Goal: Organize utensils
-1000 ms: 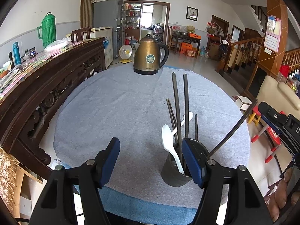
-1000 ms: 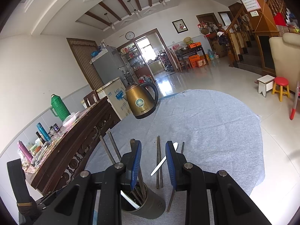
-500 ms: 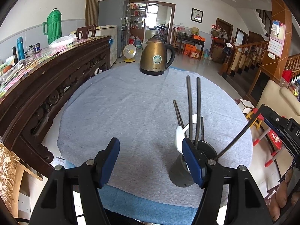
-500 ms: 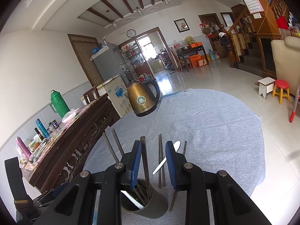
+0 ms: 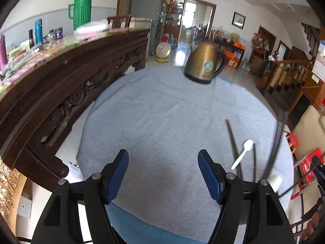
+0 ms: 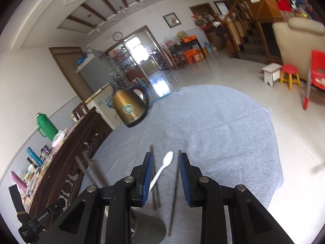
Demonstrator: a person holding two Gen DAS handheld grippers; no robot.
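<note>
While both spread, unladen: left gripper [image 5: 163, 174], right gripper [image 6: 165, 180]; slim white spoon [image 6: 162, 169], dark chopsticks [image 6: 174, 191].

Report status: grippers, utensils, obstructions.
Left gripper open, empty. Right gripper part open, empty. White plastic spoon and dark chopsticks loose on grey cloth, outside grey metal holder. Nothing in the way.

Ahead of my left gripper [image 5: 163, 174]: bare grey cloth [image 5: 162, 122], open run up to kettle [image 5: 205, 65]. Carved sideboard [image 5: 61, 77] walls left side. Chopsticks [image 5: 233, 142], white spoon [image 5: 242, 153] clutter right.
</note>
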